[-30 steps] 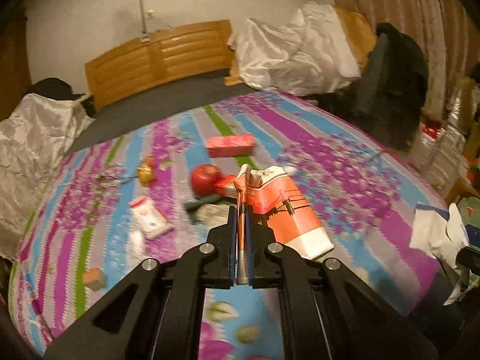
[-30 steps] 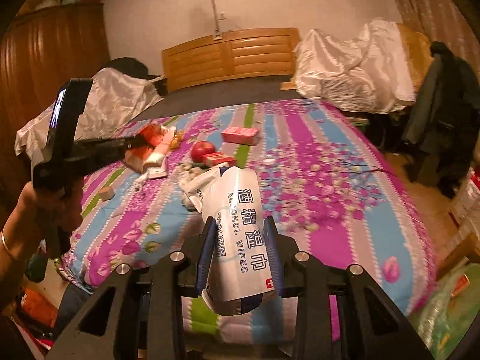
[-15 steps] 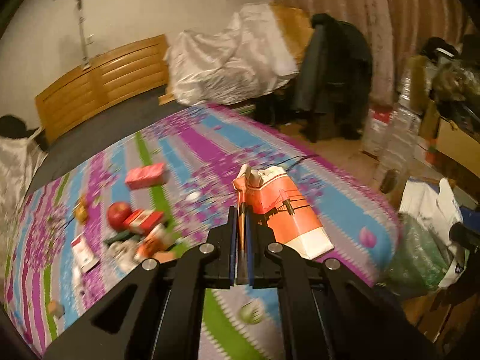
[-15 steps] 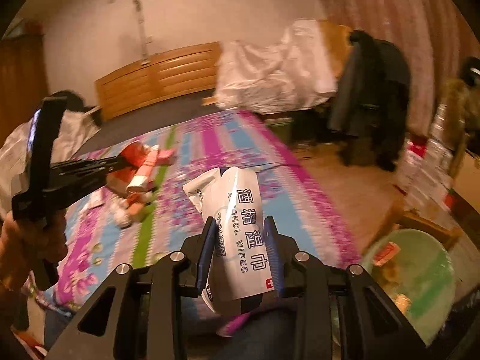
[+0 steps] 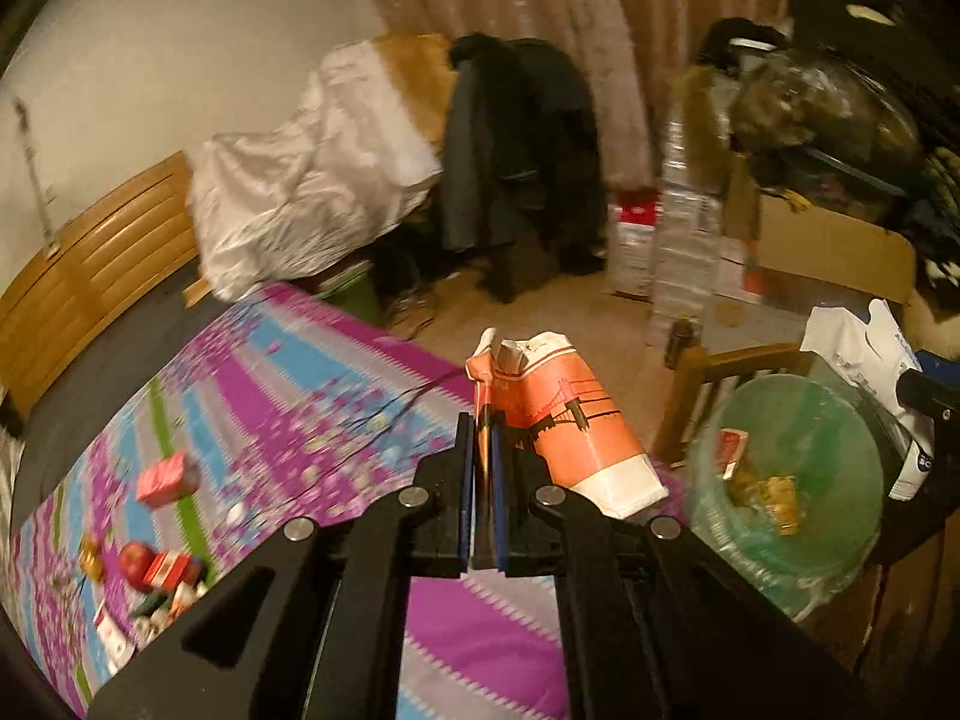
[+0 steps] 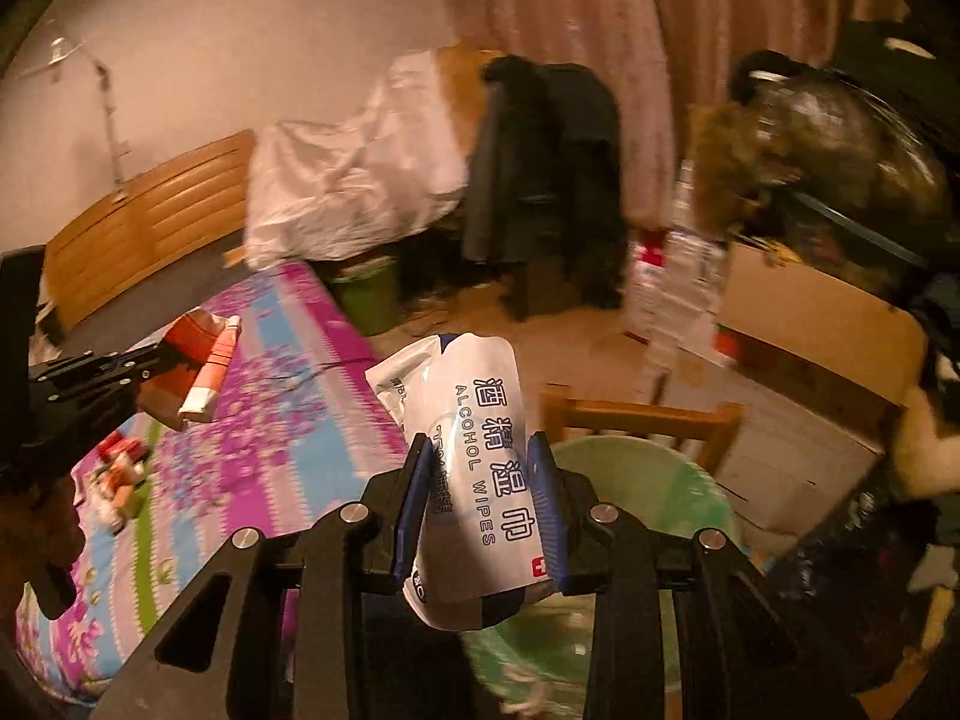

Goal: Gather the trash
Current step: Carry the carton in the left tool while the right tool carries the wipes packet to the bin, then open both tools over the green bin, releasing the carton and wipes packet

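Left gripper (image 5: 483,450) is pinching the flattened top flap of an orange carton (image 5: 570,420), jaws nearly closed on that thin edge, carton body hanging out to the right of the fingers, above the bed edge and beside the green-lined bin (image 5: 786,474). Right gripper (image 6: 483,498) is clamping an alcohol wipes pack (image 6: 480,468) across its middle, jaws partly apart with the pack filling the gap, sitting just above the bin (image 6: 648,468). The carton is looking empty and light, stiff paperboard but crushable; the flap grip is narrow, so it is likely swinging or slipping if jerked, and a hold across the body would be firmer. The wipes pack is soft, glossy film, probably slippery and squashy; the mid-body grip is looking sound. More trash (image 5: 156,576) is lying on the patterned bedspread (image 5: 288,396), well apart from the bin. Some pieces (image 5: 762,480) are already lying inside.
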